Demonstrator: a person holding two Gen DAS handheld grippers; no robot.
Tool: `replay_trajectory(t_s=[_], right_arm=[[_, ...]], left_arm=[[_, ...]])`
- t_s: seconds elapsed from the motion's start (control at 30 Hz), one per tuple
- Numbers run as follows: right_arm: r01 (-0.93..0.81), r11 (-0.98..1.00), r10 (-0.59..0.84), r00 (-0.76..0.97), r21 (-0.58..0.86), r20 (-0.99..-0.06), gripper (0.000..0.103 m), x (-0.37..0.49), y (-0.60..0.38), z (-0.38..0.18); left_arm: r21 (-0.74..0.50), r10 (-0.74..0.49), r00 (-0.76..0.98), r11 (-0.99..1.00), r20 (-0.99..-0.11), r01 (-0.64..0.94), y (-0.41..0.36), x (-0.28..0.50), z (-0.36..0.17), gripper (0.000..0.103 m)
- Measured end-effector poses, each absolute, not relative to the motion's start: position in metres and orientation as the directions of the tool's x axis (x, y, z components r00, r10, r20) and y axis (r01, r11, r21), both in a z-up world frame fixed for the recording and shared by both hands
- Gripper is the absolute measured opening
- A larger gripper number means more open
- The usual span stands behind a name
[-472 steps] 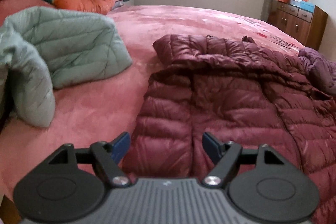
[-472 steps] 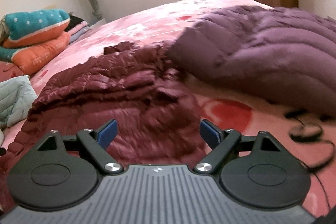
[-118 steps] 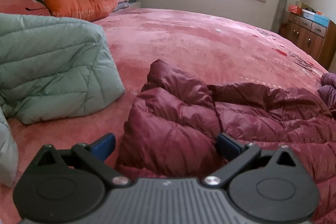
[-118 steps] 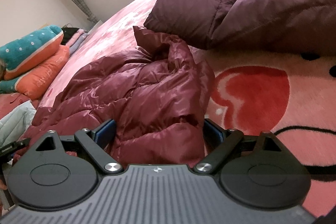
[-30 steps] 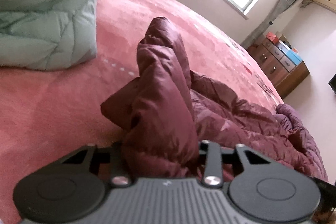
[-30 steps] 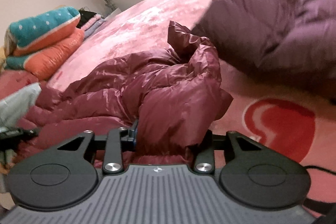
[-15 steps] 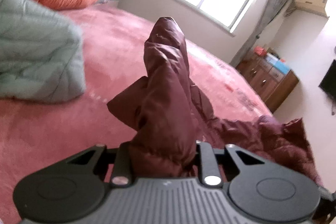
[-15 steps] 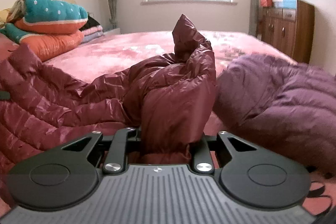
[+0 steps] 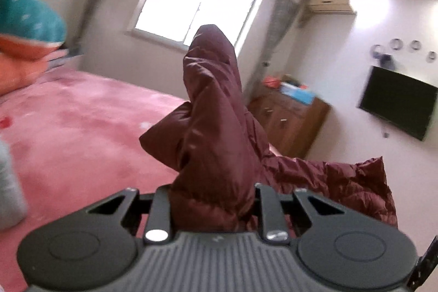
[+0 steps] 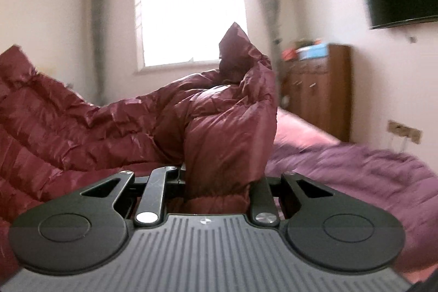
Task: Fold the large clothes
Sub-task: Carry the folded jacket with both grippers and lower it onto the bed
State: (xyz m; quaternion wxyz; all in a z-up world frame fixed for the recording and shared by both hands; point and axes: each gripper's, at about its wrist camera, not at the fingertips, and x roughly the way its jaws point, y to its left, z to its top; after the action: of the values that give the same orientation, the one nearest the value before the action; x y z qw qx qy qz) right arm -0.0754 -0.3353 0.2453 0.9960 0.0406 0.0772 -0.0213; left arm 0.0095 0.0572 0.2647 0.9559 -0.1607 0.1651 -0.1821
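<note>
A dark red puffer jacket [image 9: 216, 133] fills the middle of both wrist views. My left gripper [image 9: 213, 196] is shut on a bunched corner of it, which stands up above the jaws. My right gripper [image 10: 219, 182] is shut on another bunched corner of the same jacket [image 10: 230, 127]. The jacket hangs stretched between the two grippers, lifted above the pink bed [image 9: 76, 127]. Its far end shows at the lower right of the left wrist view [image 9: 356, 182] and at the left of the right wrist view [image 10: 41, 106]. The fingertips are hidden in the fabric.
A purple puffer jacket [image 10: 369, 177] lies on the bed at the right. A wooden dresser [image 9: 290, 119] stands by the far wall under a wall TV [image 9: 397, 100]. Teal and orange bedding [image 9: 24, 32] is stacked at far left. A pale green jacket's edge [image 9: 8, 182] shows at left.
Both grippers have risen and tilted upward with the jacket corners held; the bed has dropped lower in view and the walls, window and TV now show.
</note>
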Motion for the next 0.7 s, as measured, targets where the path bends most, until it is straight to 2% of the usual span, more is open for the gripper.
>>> replay_trajectory(t_s=[0.17, 0.37, 0.6, 0.7], right_arm=[[0.177, 0.973, -0.167, 0.983, 0.145, -0.081, 0.023, -0.081, -0.411, 0.267], [0.325, 0.920, -0.318, 0.946, 0.218, -0.066, 0.023, -0.067, -0.505, 0.275], [0.480, 0.831, -0.456, 0.877, 0.281, -0.150, 0.024, -0.032, -0.611, 0.257], [0.528, 0.800, -0.482, 0.849, 0.287, -0.217, 0.024, -0.015, -0.642, 0.239]], left_arm=[[-0.343, -0.493, 0.843, 0.846, -0.213, 0.408, -0.011, 0.056, 0.288, 0.021], [-0.311, -0.589, 0.786, 0.795, -0.188, 0.522, -0.111, 0.117, 0.294, 0.022], [-0.312, -0.653, 0.711, 0.754, -0.262, 0.578, -0.216, 0.189, 0.251, 0.022], [-0.300, -0.643, 0.692, 0.766, -0.329, 0.568, -0.247, 0.213, 0.219, 0.023]])
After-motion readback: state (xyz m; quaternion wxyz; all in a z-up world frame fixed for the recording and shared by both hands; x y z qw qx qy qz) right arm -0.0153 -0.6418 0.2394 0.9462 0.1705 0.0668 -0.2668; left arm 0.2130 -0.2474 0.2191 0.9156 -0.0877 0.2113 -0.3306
